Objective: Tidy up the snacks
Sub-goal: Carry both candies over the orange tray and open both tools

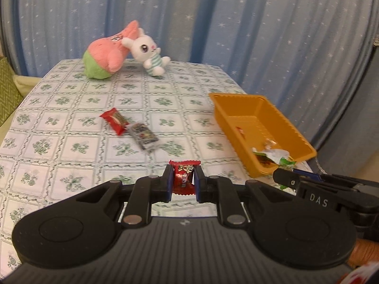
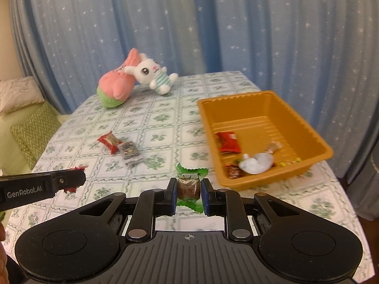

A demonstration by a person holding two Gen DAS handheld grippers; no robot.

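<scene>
Right of frame, right wrist view: orange tray (image 2: 305, 130) already holding several snacks — red packet (image 2: 227, 142), white wrapper (image 2: 257, 163), small dark candy (image 2: 233, 171). Task judged roughly halfway.

Mid-left on tablecloth (image 2: 165, 123): red bar (image 2: 108, 141) and grey pack (image 2: 130, 152), touching, not yet collected.

Bottom centre: right gripper (image 2: 189, 193) clamped on green candy (image 2: 190, 187), brown middle, crinkled ends, near tray's front corner.

Left wrist view, bottom centre: left gripper (image 1: 183, 182) clamped on red candy (image 1: 184, 176), glossy, upright between pads.
</scene>
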